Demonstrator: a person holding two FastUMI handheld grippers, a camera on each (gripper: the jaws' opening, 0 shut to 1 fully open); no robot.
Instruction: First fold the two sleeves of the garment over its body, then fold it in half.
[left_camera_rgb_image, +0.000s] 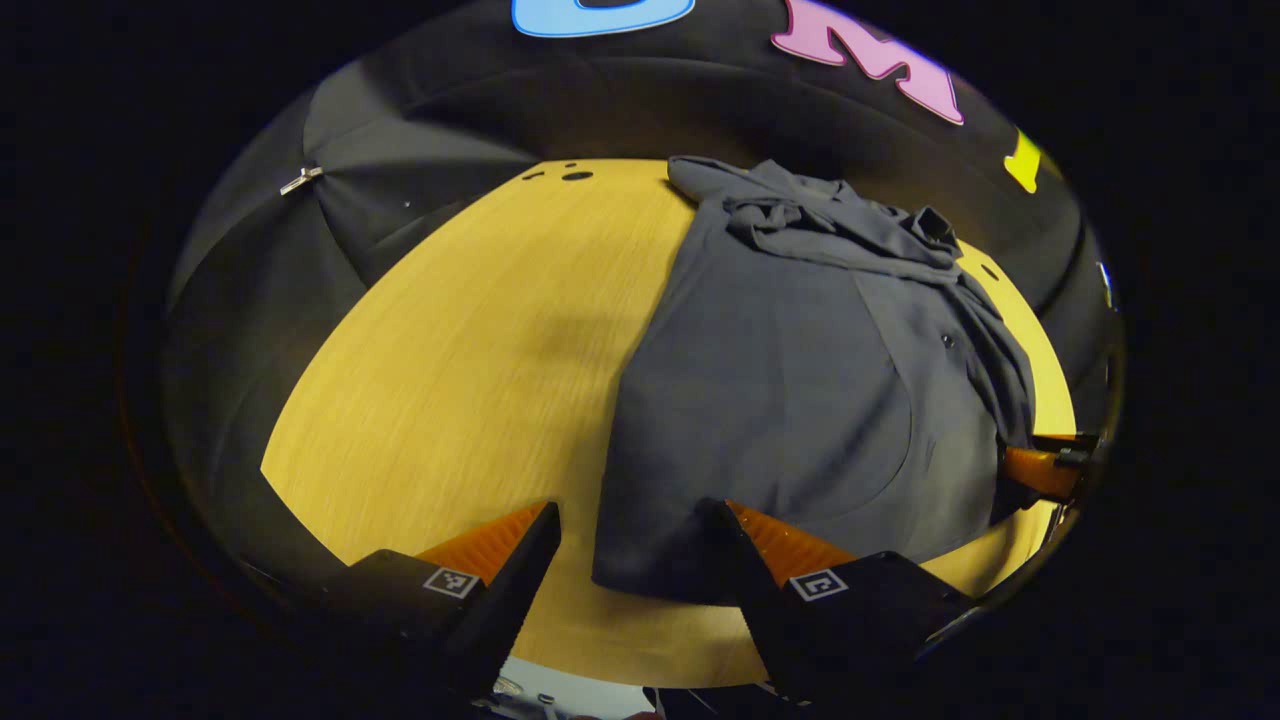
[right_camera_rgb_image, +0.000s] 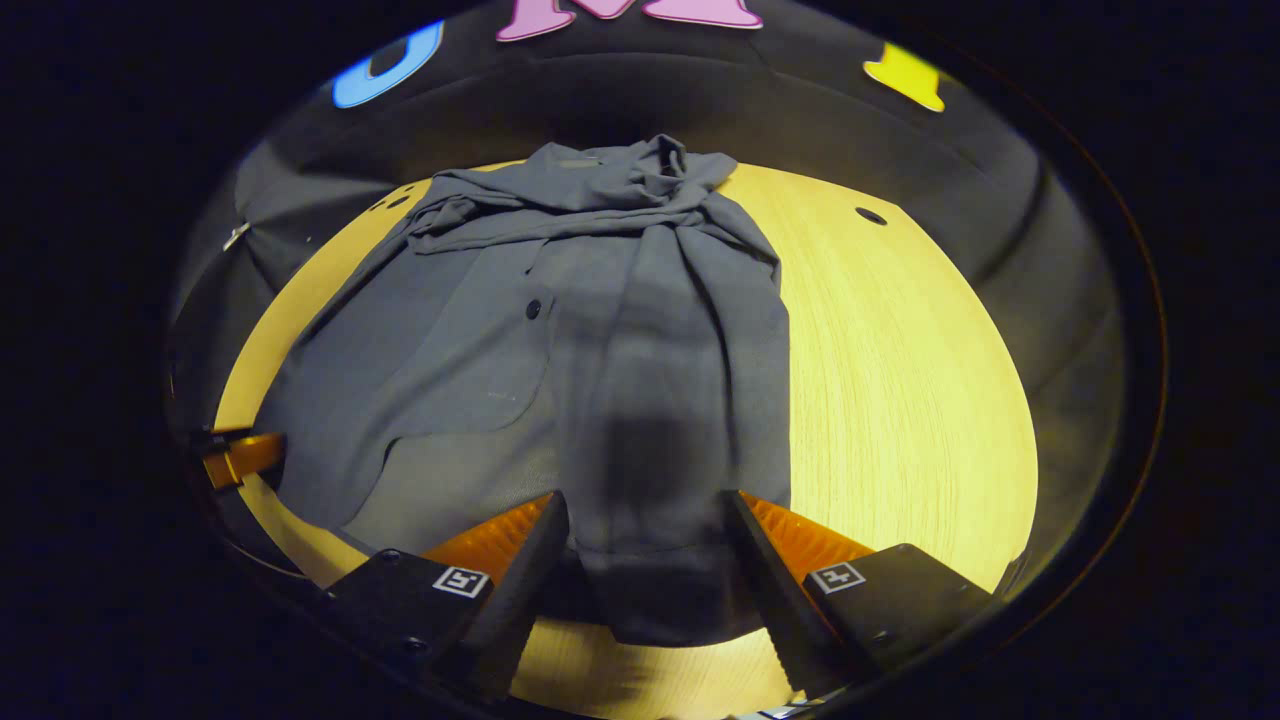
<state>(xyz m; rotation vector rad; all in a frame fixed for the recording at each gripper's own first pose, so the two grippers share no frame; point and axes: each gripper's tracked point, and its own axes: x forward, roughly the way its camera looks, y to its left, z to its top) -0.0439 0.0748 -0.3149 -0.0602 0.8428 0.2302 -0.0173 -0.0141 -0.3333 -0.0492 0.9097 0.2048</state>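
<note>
Now the shirt (left_camera_rgb_image: 780, 400) lies on the wooden table (left_camera_rgb_image: 450, 380), its collar end bunched toward the far edge by the booth wall and its hem at the near edge. In the left gripper view, the shirt covers the right half of the table, with a broad bare stretch of wood to its left running to the table's left rim. The left gripper (left_camera_rgb_image: 625, 560) hovers with its fingers spread wide over the shirt's near left corner; nothing is between them but wood and the hem's edge. At the right rim of that view the other gripper sits against the shirt's side.

In the right gripper view, a sleeve (right_camera_rgb_image: 680, 400) lies folded down over the body, reaching the near edge. The right gripper (right_camera_rgb_image: 645, 560) has its fingers wide apart on either side of that sleeve's end, not pressing it. Bare wood lies open to the right of the shirt.
</note>
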